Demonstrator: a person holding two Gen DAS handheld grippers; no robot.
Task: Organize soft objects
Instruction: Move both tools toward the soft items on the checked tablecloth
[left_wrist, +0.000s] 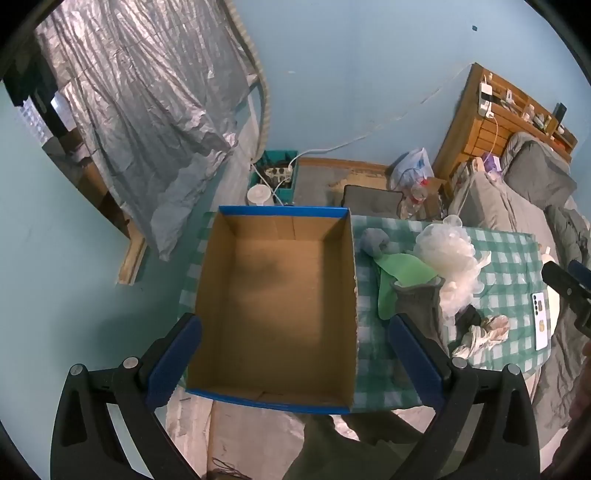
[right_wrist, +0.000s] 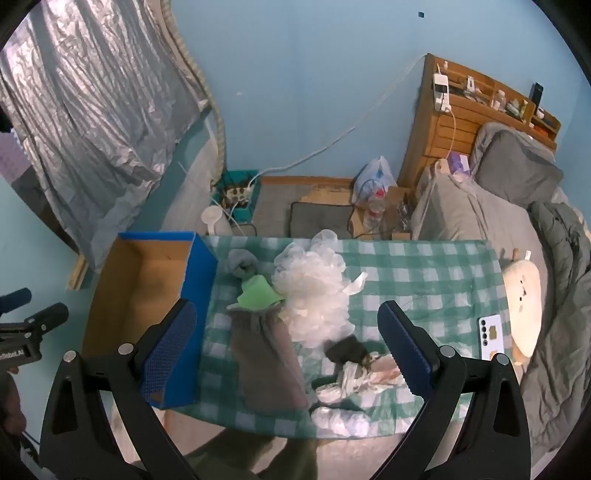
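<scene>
a home bedroom: a bed (right_wrist: 480, 218) with grey pillows (right_wrist: 517, 166) and a wooden shelf headboard (right_wrist: 443, 122) stands against a blue wall (right_wrist: 314, 74), just beside a small table under a green checked cloth (right_wrist: 424, 266).

1. The left gripper (left_wrist: 295, 354) points steeply downward, its blue-padded jaws spread wide with nothing between the pads.
2. The right gripper (right_wrist: 288, 343) is tilted down much the same, its jaws also wide apart and gripping nothing.
3. In the right wrist view, the left gripper shows at the left edge.
</scene>
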